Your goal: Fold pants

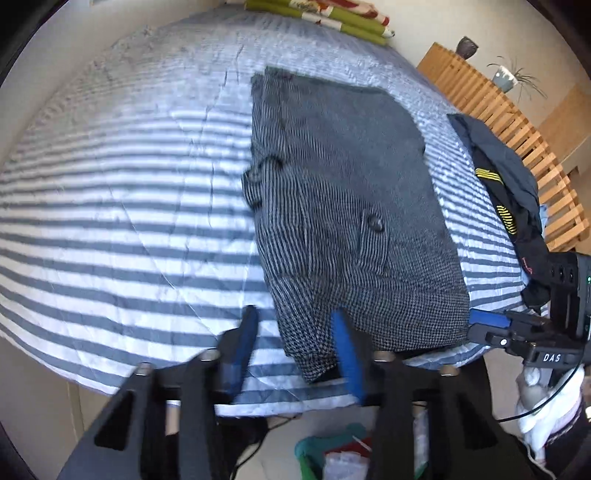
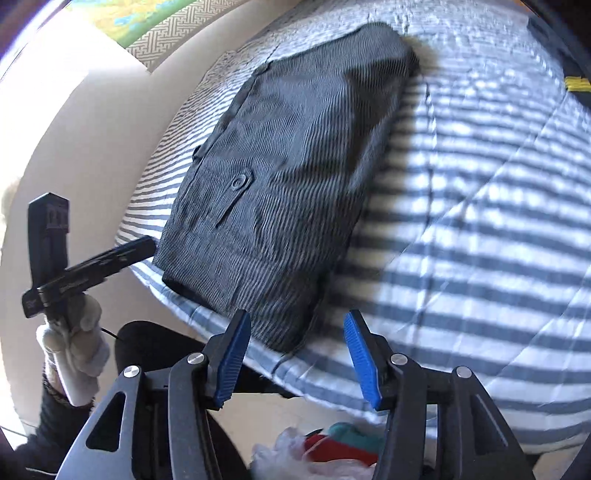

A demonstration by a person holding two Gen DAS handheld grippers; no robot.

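The grey pinstriped pants (image 1: 354,206) lie folded into a flat rectangle on the striped bed cover (image 1: 129,221), with a buttoned pocket flap facing up. My left gripper (image 1: 295,350) stands open at the near edge of the bed, its blue pads on either side of the fold's near left corner, holding nothing. In the right wrist view the folded pants (image 2: 288,173) sit ahead and to the left. My right gripper (image 2: 295,362) is open and empty, just short of the fold's near right corner. The other gripper (image 2: 110,258) shows at the left, held by a gloved hand (image 2: 74,350).
A dark garment with yellow stripes (image 1: 506,184) lies on the bed's right side. A wooden slatted frame (image 1: 517,122) with potted plants runs behind it. Green and red folded bedding (image 1: 332,14) sits at the far end. A container of colourful items (image 1: 332,454) is on the floor below.
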